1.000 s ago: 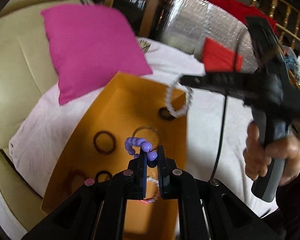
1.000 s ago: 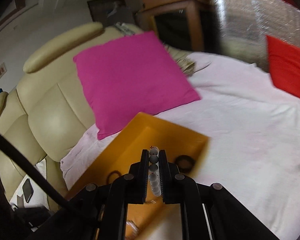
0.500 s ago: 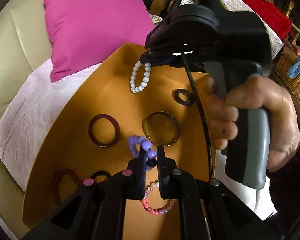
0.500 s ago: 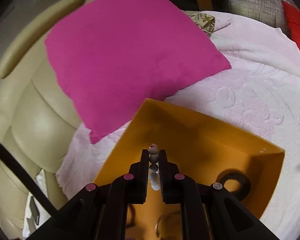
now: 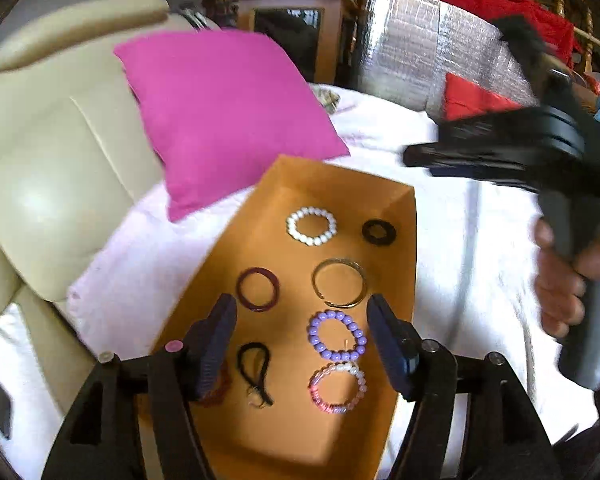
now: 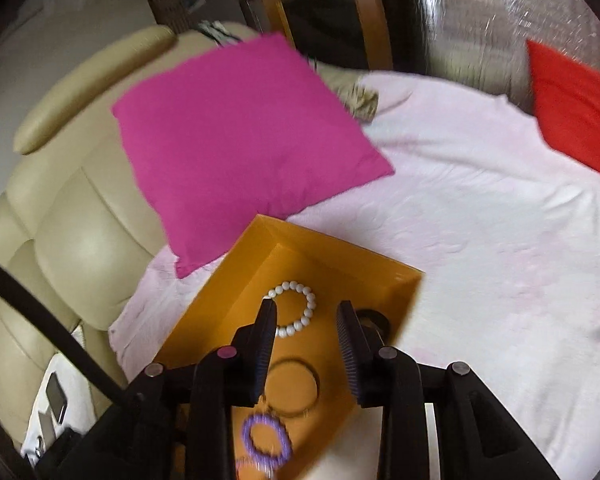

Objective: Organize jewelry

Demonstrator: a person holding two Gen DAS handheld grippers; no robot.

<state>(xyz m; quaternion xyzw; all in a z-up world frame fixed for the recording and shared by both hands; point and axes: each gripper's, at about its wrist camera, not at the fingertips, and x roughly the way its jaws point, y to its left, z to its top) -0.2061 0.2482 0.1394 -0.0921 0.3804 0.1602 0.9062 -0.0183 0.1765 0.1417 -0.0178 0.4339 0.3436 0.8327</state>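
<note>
Presently, the left gripper (image 5: 302, 320) jaws are opening, empty, above the orange tray (image 5: 404, 248); the purple bead bracelet (image 5: 337, 335) lies between its fingers. The right gripper (image 6: 307, 320) jaws are opening, empty; the white bead bracelet (image 6: 294, 309) lies just ahead.

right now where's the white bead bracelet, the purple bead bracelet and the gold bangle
white bead bracelet (image 5: 329, 236), left wrist view, a lower-right bead
purple bead bracelet (image 5: 315, 338), left wrist view, a left bead
gold bangle (image 5: 318, 280), left wrist view, its left rim
</note>
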